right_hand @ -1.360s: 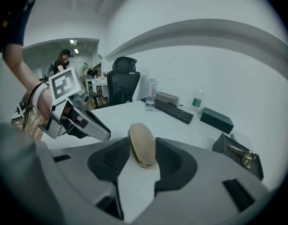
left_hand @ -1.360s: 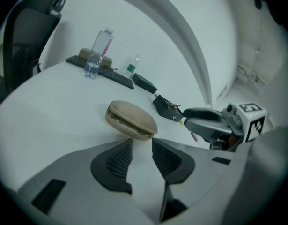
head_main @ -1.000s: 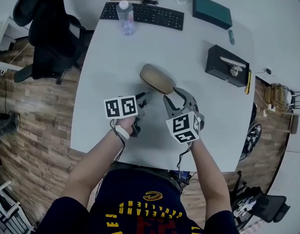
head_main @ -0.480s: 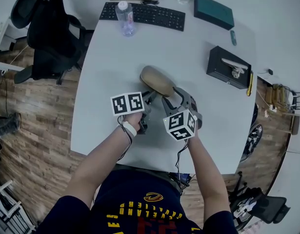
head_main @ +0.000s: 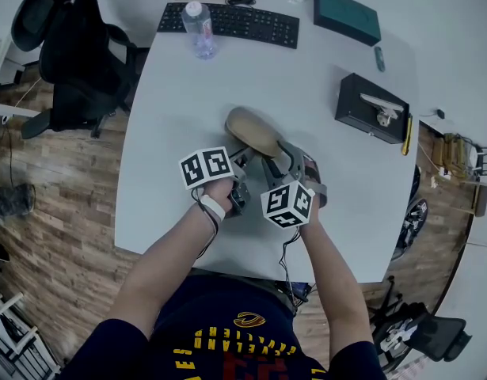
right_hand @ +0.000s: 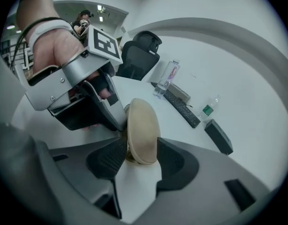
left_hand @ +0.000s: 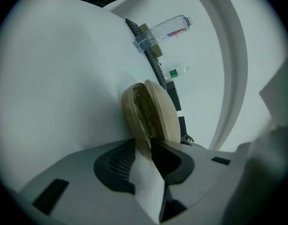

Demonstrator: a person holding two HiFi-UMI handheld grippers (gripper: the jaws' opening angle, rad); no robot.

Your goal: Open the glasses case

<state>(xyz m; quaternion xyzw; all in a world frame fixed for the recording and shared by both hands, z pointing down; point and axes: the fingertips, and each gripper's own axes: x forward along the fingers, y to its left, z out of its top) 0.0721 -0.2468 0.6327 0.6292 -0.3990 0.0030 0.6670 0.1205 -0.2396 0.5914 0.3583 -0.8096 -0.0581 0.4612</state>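
Tan glasses case (head_main: 255,131) ajar on white table (head_main: 180,93). Left gripper (left_hand: 143,146), jaws just closing, clamped on its rim. Right gripper (right_hand: 140,159), jaws just opened, apart astride it.

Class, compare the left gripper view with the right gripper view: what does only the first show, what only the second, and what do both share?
Only the left gripper view: the gap between the two shells of the glasses case. Only the right gripper view: the left claw from outside, whose jaws have just been closing on the case's edge, the hand holding it, and a black office chair. Both: the tan case, the keyboard, the water bottle and the white table.
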